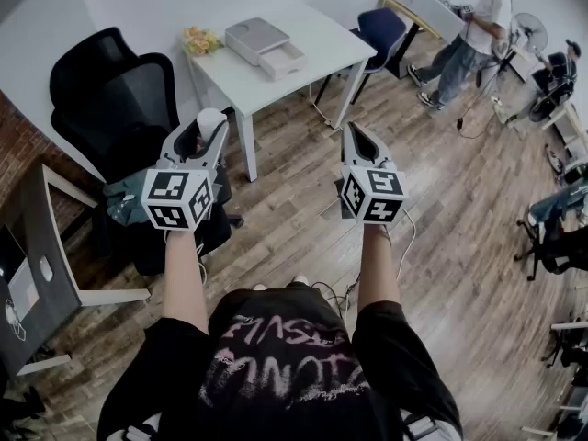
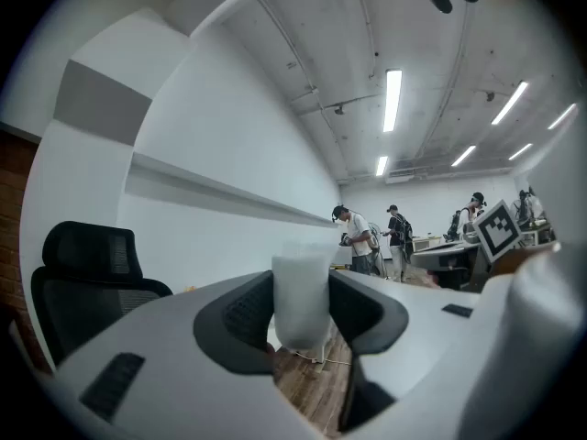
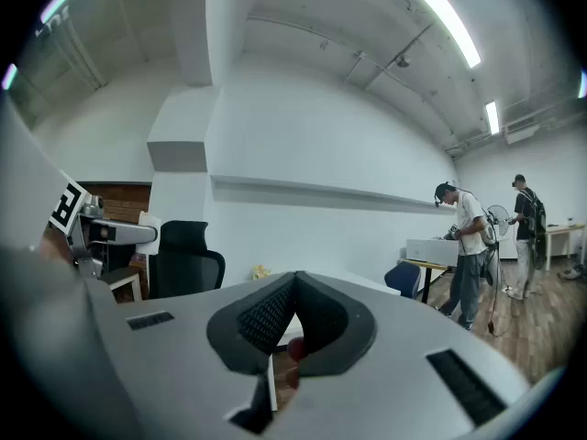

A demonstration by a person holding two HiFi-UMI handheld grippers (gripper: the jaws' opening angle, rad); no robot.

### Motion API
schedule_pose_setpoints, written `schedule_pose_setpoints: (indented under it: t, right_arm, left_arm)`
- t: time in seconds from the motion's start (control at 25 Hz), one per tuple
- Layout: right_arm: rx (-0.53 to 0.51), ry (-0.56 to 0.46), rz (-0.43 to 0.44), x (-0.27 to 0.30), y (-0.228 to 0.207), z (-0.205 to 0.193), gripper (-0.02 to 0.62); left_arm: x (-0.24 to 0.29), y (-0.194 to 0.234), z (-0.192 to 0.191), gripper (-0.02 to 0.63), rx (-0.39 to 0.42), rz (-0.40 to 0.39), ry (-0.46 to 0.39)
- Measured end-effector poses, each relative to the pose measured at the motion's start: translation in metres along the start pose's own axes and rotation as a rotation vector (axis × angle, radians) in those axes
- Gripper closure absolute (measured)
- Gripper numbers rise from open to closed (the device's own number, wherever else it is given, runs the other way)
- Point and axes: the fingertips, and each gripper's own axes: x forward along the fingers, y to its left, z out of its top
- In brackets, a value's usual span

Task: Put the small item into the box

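My left gripper (image 1: 209, 129) is held up in the air, shut on a small white item (image 1: 210, 119). In the left gripper view the item (image 2: 301, 293) stands upright between the dark pads (image 2: 240, 317), and my left gripper (image 2: 301, 312) points across the room. My right gripper (image 1: 353, 130) is raised beside it, shut with nothing in it; its jaws (image 3: 293, 291) meet at the tips. The grey-white box (image 1: 263, 44) lies open on the white table (image 1: 317, 35) ahead, well beyond both grippers.
A yellow bunch (image 1: 200, 39) sits at the table's left corner. A black office chair (image 1: 119, 99) stands left of the table and a blue chair (image 1: 381, 28) to its right. A person (image 1: 470, 35) stands at the back right. A dark desk (image 1: 37, 246) is at my left.
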Motion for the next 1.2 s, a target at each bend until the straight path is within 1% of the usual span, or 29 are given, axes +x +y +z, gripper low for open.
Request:
schedule_pose_setpoints:
  t: [0.24,0.36,0.48,0.68,1.2]
  right_arm:
    - [-0.003,0.005,-0.009,-0.006,-0.003,-0.003,0.589]
    - [-0.002,0.004,-0.014,-0.009,-0.005,-0.003,0.589]
    - [0.008,-0.011,-0.026,-0.014,-0.007,-0.002,0.589]
    - [0.032,-0.025,-0.027,-0.019,-0.007,-0.001,0.586]
    - [0.008,-0.031,-0.045,-0.02,-0.007,0.006,0.586]
  left_arm:
    - [-0.002,-0.008,0.002,0.426,0.02,-0.017,0.009]
    - [-0.003,-0.013,0.004,0.426,0.011,-0.029,0.002]
    - [-0.005,-0.016,0.002,0.426,0.02,-0.033,0.011]
    - [-0.01,-0.014,0.0,0.426,0.003,-0.033,0.003]
    - [-0.004,-0.016,0.003,0.426,-0.001,-0.056,-0.005]
